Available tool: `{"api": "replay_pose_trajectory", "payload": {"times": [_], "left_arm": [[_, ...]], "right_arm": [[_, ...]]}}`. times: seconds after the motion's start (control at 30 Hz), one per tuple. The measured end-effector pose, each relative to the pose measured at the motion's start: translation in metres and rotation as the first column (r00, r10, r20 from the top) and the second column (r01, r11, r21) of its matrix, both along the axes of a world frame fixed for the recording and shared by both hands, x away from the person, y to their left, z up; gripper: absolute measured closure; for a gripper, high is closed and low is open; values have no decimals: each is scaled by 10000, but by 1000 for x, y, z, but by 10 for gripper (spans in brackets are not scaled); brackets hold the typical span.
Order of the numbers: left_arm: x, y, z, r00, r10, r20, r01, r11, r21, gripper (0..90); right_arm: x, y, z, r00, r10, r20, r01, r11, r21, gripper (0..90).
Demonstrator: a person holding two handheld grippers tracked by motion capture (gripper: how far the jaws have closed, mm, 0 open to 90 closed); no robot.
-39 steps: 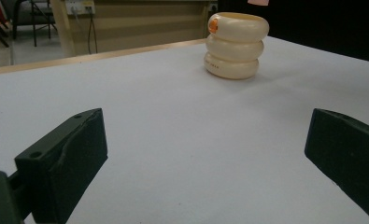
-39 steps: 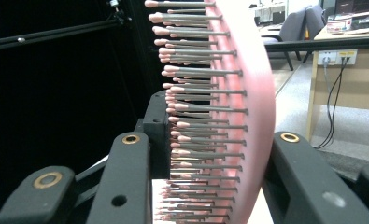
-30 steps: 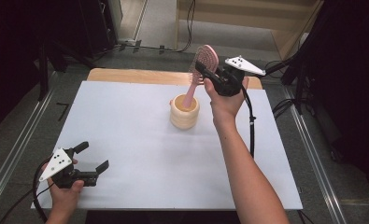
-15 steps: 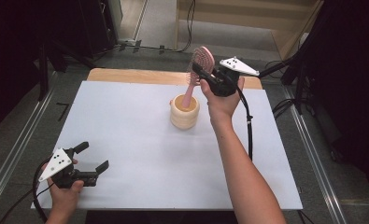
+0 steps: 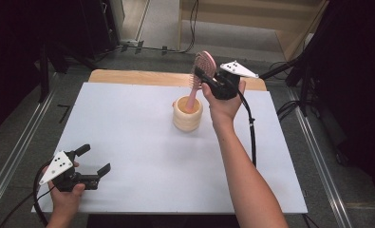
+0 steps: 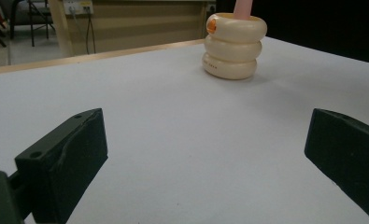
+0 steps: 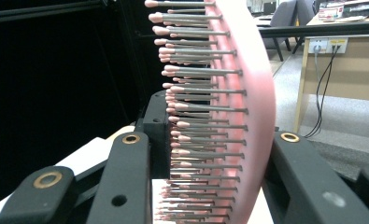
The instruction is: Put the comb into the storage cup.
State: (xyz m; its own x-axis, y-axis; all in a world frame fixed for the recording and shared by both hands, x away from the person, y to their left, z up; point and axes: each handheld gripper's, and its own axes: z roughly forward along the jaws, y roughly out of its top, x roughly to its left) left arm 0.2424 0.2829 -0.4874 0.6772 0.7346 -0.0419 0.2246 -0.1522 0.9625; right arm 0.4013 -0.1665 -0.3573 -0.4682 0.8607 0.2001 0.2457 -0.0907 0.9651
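Pink hairbrush (image 5: 200, 76) is standing tilted, its handle end sitting inside the cream holder (image 5: 187, 114), its bristled head sticking up toward 12 o'clock of the holder. Right claw (image 5: 205, 78) is pinching the brush head; in the right gripper view the jaws are pressing on both sides of the head (image 7: 229, 116), one on the bristle tips, the other on the smooth back. Bristles are grey pins with pink tips.

Cream holder is looking like three stacked rings, resting on the white surface (image 5: 128, 128) just past its middle, toward 1 o'clock. In the left gripper view the holder (image 6: 233, 46) is showing a small orange mark near its top rim and faint writing low on the bottom ring; both are too small to read. Pink handle (image 6: 243, 8) is rising from its mouth.

Left claw (image 5: 96, 164) is sitting at 7 o'clock of the surface, well apart from the holder, jaws spread wide with nothing between them, hovering just above the sheet and pointing toward the holder. Wooden edge (image 5: 137, 77) is showing along the far side of the surface.
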Motion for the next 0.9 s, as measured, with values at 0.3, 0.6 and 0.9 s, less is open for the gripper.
{"api": "replay_pose_trajectory", "payload": {"times": [0.3,0.6,0.9], "left_arm": [[0,0,0,10000,-9,-1,9,10000,-9,0],[0,0,0,10000,-17,-12,17,10000,0,0],[0,0,0,10000,-16,-22,16,10000,1,0]], "right_arm": [[3,1,-15,9996,-64,-275,63,10000,-54,619],[7,3,-30,9984,-63,-563,59,10000,-75,619],[10,2,-46,9961,-133,-868,133,9999,-14,619]]}}
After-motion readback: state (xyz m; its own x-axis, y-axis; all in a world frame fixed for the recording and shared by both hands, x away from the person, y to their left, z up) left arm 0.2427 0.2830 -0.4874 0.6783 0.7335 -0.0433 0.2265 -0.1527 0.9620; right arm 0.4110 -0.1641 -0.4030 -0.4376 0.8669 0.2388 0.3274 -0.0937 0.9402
